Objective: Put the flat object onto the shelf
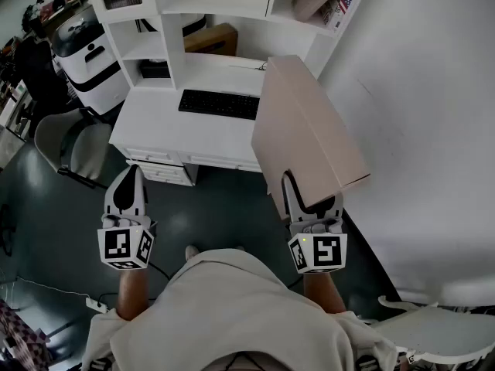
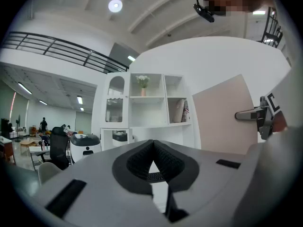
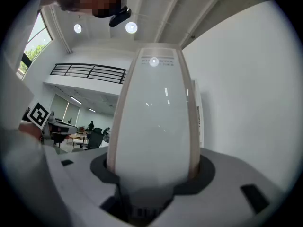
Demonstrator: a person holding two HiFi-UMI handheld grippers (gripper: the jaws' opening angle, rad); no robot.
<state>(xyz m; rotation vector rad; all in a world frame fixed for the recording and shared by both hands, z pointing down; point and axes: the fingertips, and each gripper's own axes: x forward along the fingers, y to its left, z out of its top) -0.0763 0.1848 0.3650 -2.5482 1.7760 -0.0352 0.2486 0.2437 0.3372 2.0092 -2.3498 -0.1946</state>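
1. The plain white wall [image 1: 418,91] fills the right side and has no writing on it. The dark floor [image 1: 224,207] between the person and the furniture is open.
2. A white shelf unit [image 1: 174,22] stands over a white table [image 1: 155,126]. Its upper right compartment holds a pack with a stars-and-stripes print [image 1: 346,2], and any text on it is too small to read.
3. The task's thing is a big flat beige cardboard box [image 1: 305,126]. It's up in the air, tilted on edge, with its far end over the table's right end, just beside the wall. In the right gripper view its narrow glossy side [image 3: 154,122] has a line of print near the far end, too blurry to read.
4. A grey office chair [image 1: 66,141] sits left of the table, well apart from the box.
5. A black keyboard [image 1: 220,103] lies on the table near the box's far corner.
6. The right hand-held gripper [image 1: 302,192] has its jaws partway apart, clamped on the box's near edge.
7. The left hand-held gripper [image 1: 133,170] has its jaws closed together with nothing between them. It hangs over the floor in front of the table. Both grippers' cubes carry black-and-white square markers.
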